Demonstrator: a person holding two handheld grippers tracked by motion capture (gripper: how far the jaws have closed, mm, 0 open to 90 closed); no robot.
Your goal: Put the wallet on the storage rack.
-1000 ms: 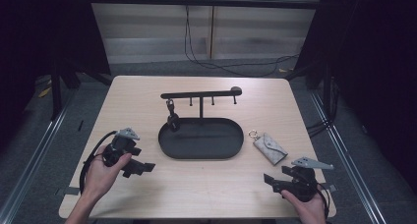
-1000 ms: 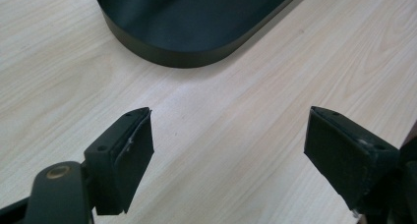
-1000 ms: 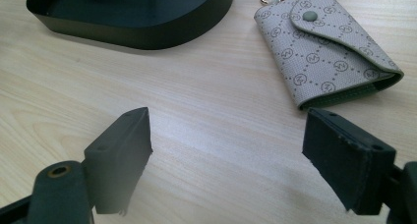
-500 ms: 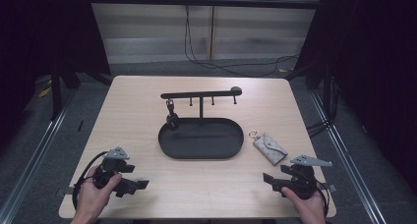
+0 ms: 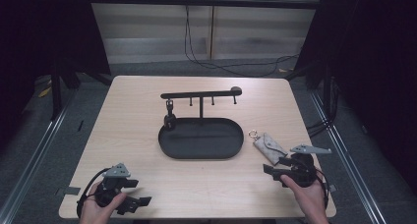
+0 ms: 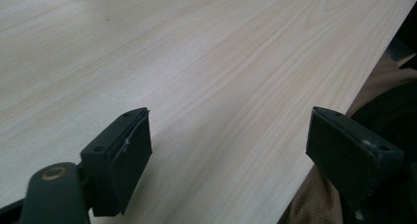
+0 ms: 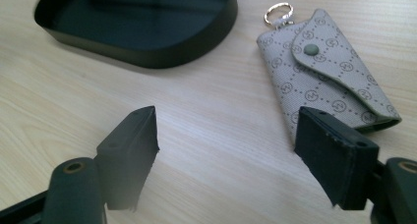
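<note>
Left claw [image 5: 140, 203]: near the front left corner of the tabletop [image 5: 147, 111], held low in the person's left hand [image 5: 96, 209], jaws spread with nothing but bare wood between them; in the left gripper view the front edge of the tabletop runs just under one jaw.

Right claw [image 5: 273, 172]: near the front right corner, in the right hand [image 5: 307, 197]; its jaws have just been closing yet stand apart, with bare wood between them and nothing pinched.

Key pouch [image 7: 327, 69]: the thing being reached for; lies flat by the right edge of the tabletop, just ahead of the right claw, flap snapped shut, ring [image 7: 278, 12] pointing toward the tray.

Tray [image 5: 201, 138]: black oval dish at the middle of the tabletop, just left of the pouch, nothing in it that I can see.

Hook stand [image 5: 199, 94]: rises at the tray's far rim; a small dark fob [image 5: 169, 117] hangs from its left hook, the other hooks are bare.

Risk: the pouch sits off to one jaw's side, so closing here would likely catch only an edge or shove it toward the right edge; a flat, soft pouch may also slip from a shallow pinch.

Writing: a repeating round monogram in dotted diamonds on the pouch; I can't read the letters for certain.
</note>
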